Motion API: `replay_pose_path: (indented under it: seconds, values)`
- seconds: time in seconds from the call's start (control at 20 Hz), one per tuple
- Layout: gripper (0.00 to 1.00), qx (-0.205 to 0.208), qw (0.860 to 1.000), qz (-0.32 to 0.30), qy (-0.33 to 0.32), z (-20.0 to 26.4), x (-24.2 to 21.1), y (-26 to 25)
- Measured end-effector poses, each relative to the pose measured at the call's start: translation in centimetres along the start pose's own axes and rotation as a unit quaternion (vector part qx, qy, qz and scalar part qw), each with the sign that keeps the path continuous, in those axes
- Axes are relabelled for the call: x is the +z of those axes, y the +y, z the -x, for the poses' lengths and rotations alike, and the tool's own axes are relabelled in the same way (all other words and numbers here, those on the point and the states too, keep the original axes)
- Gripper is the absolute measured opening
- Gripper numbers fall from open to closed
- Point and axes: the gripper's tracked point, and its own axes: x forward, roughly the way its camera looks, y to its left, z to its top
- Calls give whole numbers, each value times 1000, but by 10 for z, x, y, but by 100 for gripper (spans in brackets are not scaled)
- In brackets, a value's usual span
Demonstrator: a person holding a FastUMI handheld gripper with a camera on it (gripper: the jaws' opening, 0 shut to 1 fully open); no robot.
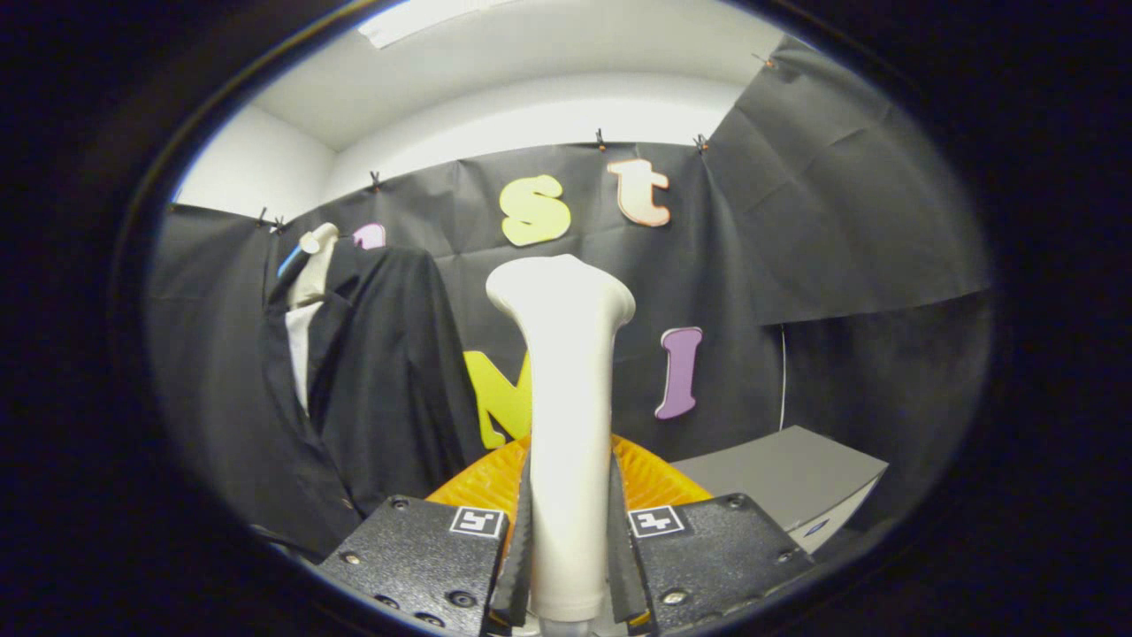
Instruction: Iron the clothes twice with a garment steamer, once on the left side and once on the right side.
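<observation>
A white garment steamer (568,389) stands upright between the fingers of my gripper (570,548), its wide head pointing up. Both fingers press on its handle, so the gripper is shut on it. To the left and beyond the fingers, a black jacket (380,389) over a white shirt (299,354) hangs on a pale mannequin (314,261) against the black cloth wall. The steamer head is well to the right of the jacket and apart from it.
An orange ribbed object (650,478) lies just behind the steamer, low between the fingers. A grey box (787,478) stands at the right beyond the fingers. A thin white cable (783,376) hangs down the cloth wall above the box.
</observation>
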Motion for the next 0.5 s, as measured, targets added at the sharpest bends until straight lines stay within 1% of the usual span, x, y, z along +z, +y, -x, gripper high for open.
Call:
replay_pose_path:
  seconds: [0.2,0.35,0.5]
  values:
    - [38,12,998,5,-54,31,16,61]
    - [38,31,996,10,-82,35,29,105]
    - [37,59,993,15,-99,28,37,145]
